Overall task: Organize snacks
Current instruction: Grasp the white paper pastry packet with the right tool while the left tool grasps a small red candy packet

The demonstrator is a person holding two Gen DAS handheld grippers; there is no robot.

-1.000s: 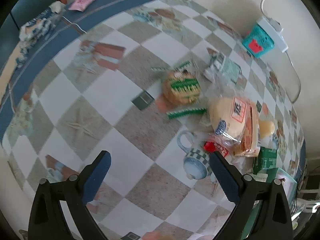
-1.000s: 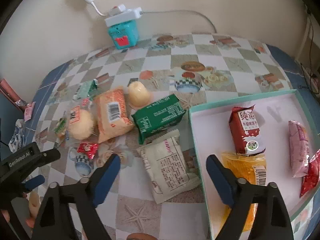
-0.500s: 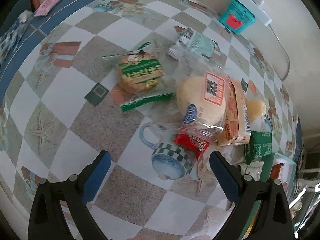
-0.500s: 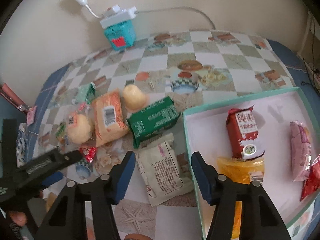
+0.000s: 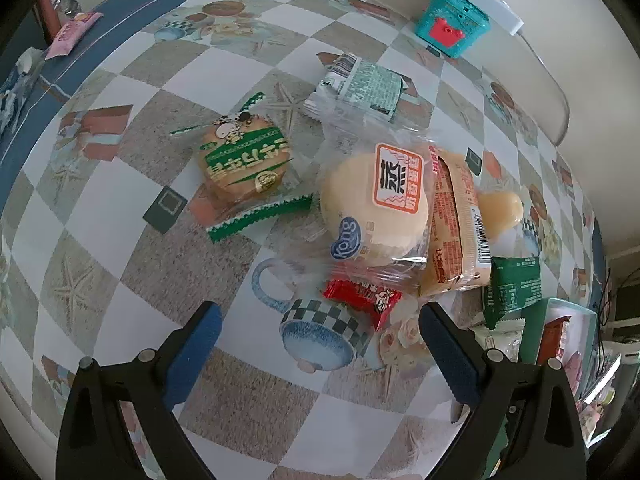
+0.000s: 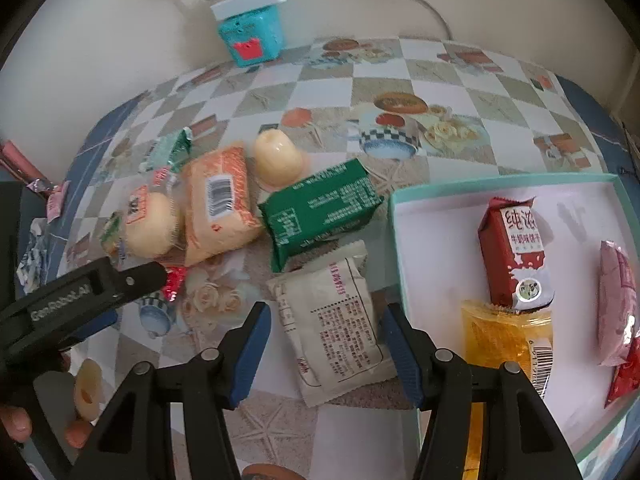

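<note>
Snacks lie scattered left of the teal box (image 6: 394,216) in the right wrist view; four packets are already inside it. The right gripper (image 6: 326,338) straddles the white packet (image 6: 332,320) at lower centre, pads on either side but not visibly pressing, so it looks unclamped. To do this well, I would lower it until the pads bracket the packet's long edges, then squeeze gently, since the wrapper is soft. The left gripper (image 5: 316,346) hangs open above the red candy (image 5: 362,296) at lower centre of its view. Readable writing: "Koug" on the bun (image 5: 374,208) wrapper, "GenRobot.AI" on the left gripper's arm.
</note>
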